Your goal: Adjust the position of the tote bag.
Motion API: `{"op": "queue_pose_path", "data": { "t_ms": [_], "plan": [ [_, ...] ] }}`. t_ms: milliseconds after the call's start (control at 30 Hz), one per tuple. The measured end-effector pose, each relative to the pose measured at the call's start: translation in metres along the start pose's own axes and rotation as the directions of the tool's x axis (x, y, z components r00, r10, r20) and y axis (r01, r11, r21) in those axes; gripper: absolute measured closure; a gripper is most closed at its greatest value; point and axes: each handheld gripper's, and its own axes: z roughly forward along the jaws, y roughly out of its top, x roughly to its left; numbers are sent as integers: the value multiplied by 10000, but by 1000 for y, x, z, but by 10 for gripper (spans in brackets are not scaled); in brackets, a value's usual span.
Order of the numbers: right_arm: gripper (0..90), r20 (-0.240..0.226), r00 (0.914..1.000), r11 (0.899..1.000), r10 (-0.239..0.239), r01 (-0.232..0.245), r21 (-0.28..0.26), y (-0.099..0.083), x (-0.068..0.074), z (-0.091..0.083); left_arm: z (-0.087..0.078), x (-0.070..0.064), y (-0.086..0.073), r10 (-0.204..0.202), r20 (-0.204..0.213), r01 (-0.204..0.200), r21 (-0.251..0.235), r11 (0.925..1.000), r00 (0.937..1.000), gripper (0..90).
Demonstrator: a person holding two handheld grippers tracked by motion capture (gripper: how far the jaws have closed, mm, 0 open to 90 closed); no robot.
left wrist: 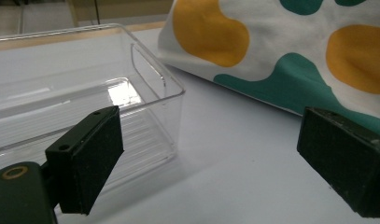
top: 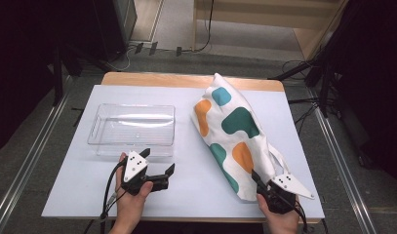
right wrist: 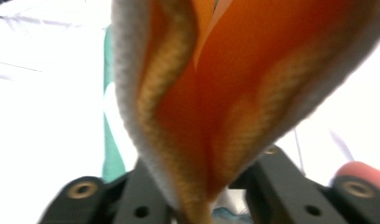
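One pinched fold of the spotted cloth bag (top: 232, 131) sits in the right hand-held gripper (top: 264, 187); it may slip. Left hand-held gripper (top: 162, 178), lower left, gapes empty.

The left gripper (top: 163, 176) sits low over the table, jaws spread wide. The right gripper (top: 262, 184), held at the near edge, is clamped tight.
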Motion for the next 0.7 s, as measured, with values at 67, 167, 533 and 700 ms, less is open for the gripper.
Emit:
{"op": "queue_pose_path", "data": {
  "t_ms": [67,167,533,700],
  "plan": [
    [824,-149,9997,9998,177,-177,-48,0,8,1,3,-5,0,64,104,-64,28,10000,9999,73],
    [814,-695,9951,9975,697,-701,-23,2,18,5,7,-10,2,138,225,-139,27,9999,9997,73],
    [305,-2822,9554,9962,-867,832,-246,10,50,3,6,-15,1,126,430,-125,-37,9999,9990,73],
    [286,-3198,9437,9906,-845,448,-1296,13,19,-34,2,-12,-4,41,398,-43,58,10000,9992,73]
  ]
}}
